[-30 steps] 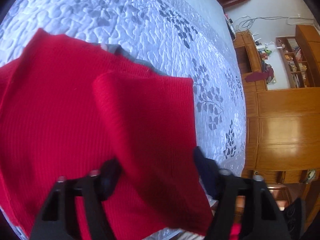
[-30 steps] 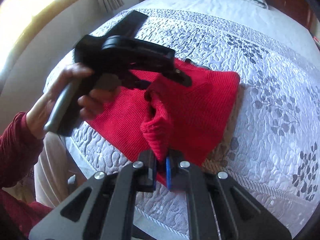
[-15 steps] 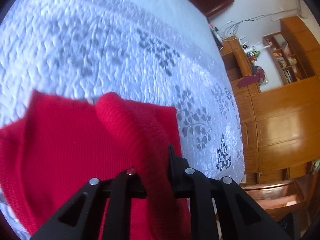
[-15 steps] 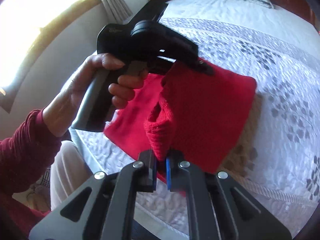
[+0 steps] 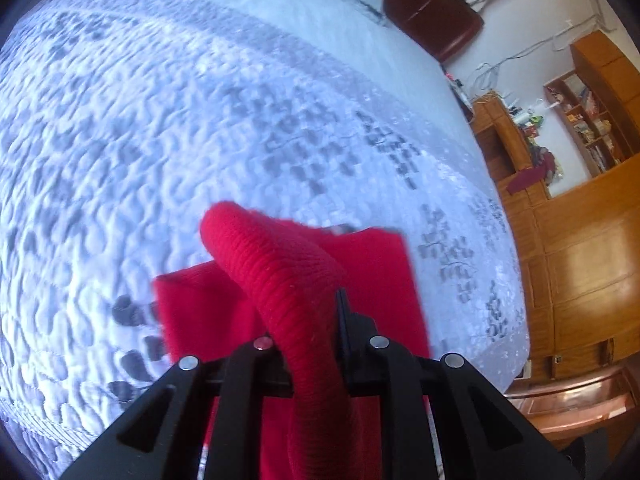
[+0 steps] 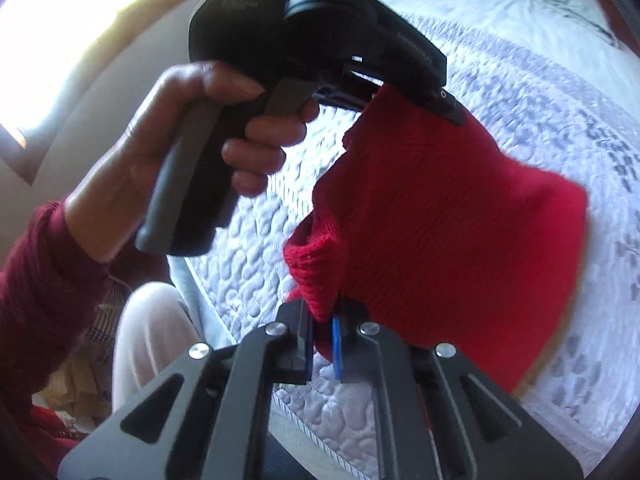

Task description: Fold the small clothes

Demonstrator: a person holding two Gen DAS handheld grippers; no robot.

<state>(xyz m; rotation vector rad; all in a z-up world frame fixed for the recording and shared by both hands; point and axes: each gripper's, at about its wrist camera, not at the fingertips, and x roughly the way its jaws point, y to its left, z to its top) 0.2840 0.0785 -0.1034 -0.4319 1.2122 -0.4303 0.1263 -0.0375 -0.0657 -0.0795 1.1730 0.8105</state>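
In the left wrist view, the left tongs (image 5: 316, 344) sit at the bottom centre of the frame, their jaws drawn narrow and clamped on a thick rolled fold of the red knit garment (image 5: 280, 276). The fold rises between the two black fingers (image 5: 356, 332) and curls toward the middle of the frame; the rest of the red cloth hangs beneath it, over the quilted bedspread (image 5: 200, 100). The bedspread fills the left and upper part of the frame, pale with a grey leaf pattern. Wooden cabinets (image 5: 584, 264) stand along the right edge, and a dark headboard (image 5: 428, 12) shows at the top.

In the right wrist view, the right tongs (image 6: 322, 344) at the bottom centre are pinched nearly closed on a bunched edge of the same red knit garment (image 6: 440, 232). The cloth stretches from there up toward the upper centre, where the left tongs (image 6: 436, 100) grip its other edge. It hangs lifted between the two, its right part in the right half of the frame, above the bedspread (image 6: 560, 92). A person's hand (image 6: 192, 148) at centre left wraps the grey handle, with a dark red sleeve (image 6: 36, 280) at the lower left. A bright window (image 6: 60, 20) glares in the upper left.
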